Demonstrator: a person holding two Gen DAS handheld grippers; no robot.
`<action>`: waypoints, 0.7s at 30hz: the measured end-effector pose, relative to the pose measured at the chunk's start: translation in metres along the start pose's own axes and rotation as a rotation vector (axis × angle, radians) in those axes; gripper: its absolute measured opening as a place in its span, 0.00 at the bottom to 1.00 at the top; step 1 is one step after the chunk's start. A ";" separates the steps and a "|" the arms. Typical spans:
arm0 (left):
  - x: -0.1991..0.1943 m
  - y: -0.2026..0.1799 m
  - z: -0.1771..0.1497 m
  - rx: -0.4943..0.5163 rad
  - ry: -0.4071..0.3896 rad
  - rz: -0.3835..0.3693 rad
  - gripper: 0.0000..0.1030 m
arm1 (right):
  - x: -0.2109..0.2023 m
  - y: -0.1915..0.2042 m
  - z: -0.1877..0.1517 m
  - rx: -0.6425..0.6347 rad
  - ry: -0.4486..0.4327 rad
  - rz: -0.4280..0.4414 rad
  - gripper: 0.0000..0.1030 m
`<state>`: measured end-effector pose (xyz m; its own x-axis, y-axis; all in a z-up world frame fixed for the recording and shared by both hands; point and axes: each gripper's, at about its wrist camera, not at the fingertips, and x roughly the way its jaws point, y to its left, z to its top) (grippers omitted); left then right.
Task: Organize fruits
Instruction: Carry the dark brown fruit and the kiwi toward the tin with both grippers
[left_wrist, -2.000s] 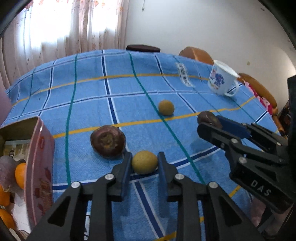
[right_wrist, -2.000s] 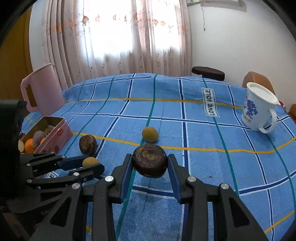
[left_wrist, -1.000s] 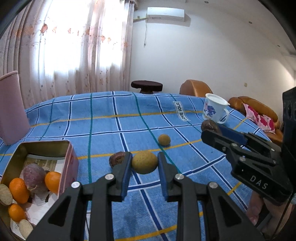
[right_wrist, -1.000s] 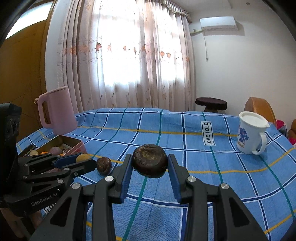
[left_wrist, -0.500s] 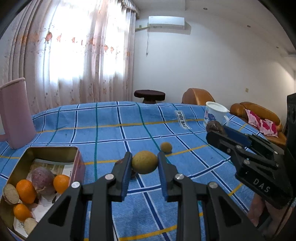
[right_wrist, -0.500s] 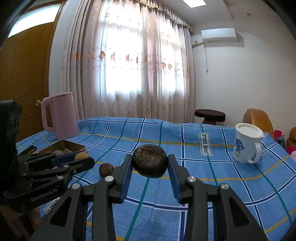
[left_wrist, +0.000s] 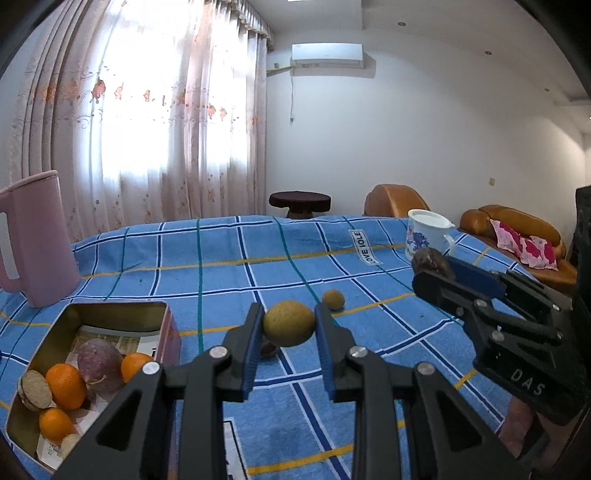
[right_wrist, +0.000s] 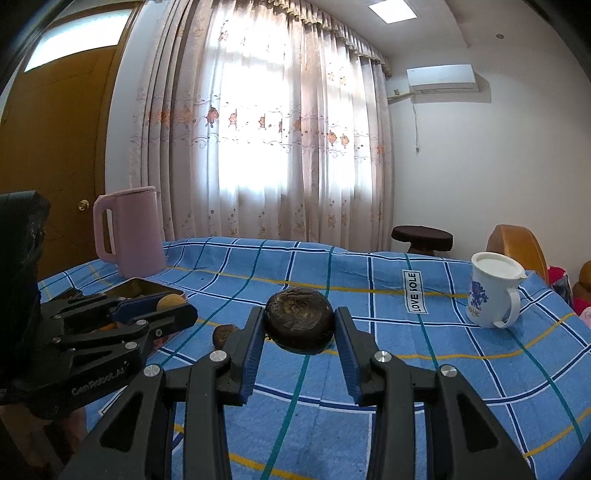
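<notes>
Left gripper (left_wrist: 289, 328): jaws closed on a small yellow-green oval fruit (left_wrist: 289, 328), skin matte and finely speckled, long axis crosswise between the pads, carried clear of the blue checked woven cloth (left_wrist: 221, 280). Open rectangular gold-lined tin with pink sides (left_wrist: 168, 328) lies down and to the left of these fingers, near; it holds smooth oranges, a dull purple round fruit and round biscuits.

Right gripper (right_wrist: 299, 326): jaws clamped on a dark brown, wrinkled, flattened round fruit (right_wrist: 299, 325), also lifted. Tin (right_wrist: 138, 284) sits well left of these fingers, beyond the left gripper (right_wrist: 177, 310).

Judgement: left hand is nearer the tin and should drop first. Two small fruits remain on the cloth.
</notes>
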<state>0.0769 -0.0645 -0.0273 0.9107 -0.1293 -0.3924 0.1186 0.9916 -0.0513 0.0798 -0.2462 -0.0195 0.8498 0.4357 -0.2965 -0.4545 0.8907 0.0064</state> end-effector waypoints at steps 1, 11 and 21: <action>-0.001 0.001 0.000 -0.002 -0.001 0.000 0.28 | -0.001 0.002 0.000 -0.001 0.001 0.003 0.39; -0.008 0.012 -0.003 -0.019 -0.004 -0.002 0.28 | -0.001 0.023 -0.002 -0.033 0.021 0.032 0.39; -0.020 0.042 -0.002 -0.064 0.001 0.016 0.28 | 0.021 0.054 0.006 -0.040 0.060 0.116 0.39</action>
<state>0.0632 -0.0202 -0.0237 0.9117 -0.1137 -0.3949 0.0785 0.9915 -0.1041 0.0746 -0.1885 -0.0194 0.7740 0.5259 -0.3525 -0.5601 0.8284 0.0061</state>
